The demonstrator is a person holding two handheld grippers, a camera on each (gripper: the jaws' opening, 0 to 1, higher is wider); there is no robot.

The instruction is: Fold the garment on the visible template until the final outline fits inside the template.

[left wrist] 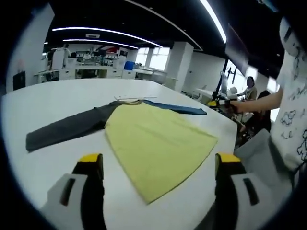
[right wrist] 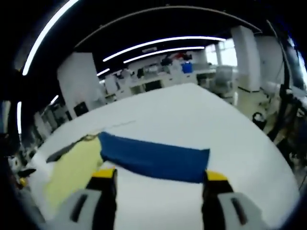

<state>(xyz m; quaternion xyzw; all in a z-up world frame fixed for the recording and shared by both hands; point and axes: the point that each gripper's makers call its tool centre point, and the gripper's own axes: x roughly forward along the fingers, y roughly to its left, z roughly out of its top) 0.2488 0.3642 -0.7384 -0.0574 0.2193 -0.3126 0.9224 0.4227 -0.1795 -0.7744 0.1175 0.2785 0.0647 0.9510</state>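
Observation:
A long-sleeved shirt lies flat on the white table (left wrist: 57, 96). Its yellow body (left wrist: 153, 139) faces me, with a dark grey sleeve (left wrist: 67, 128) stretched left and a blue sleeve (left wrist: 180, 108) reaching right. My left gripper (left wrist: 159, 163) is open, low over the table, its yellow-tipped jaws either side of the shirt's near corner. In the right gripper view the blue sleeve (right wrist: 153, 160) lies straight across, joined to the yellow body (right wrist: 74, 172). My right gripper (right wrist: 159, 176) is open just before the sleeve, holding nothing. It also appears by the sleeve's end (left wrist: 219, 102).
A thin pale strip (left wrist: 128, 97) lies on the table beside the collar. A person in a white printed shirt (left wrist: 292, 124) stands at the table's right edge. Seated people (left wrist: 249, 88) and desks (left wrist: 86, 72) fill the room behind.

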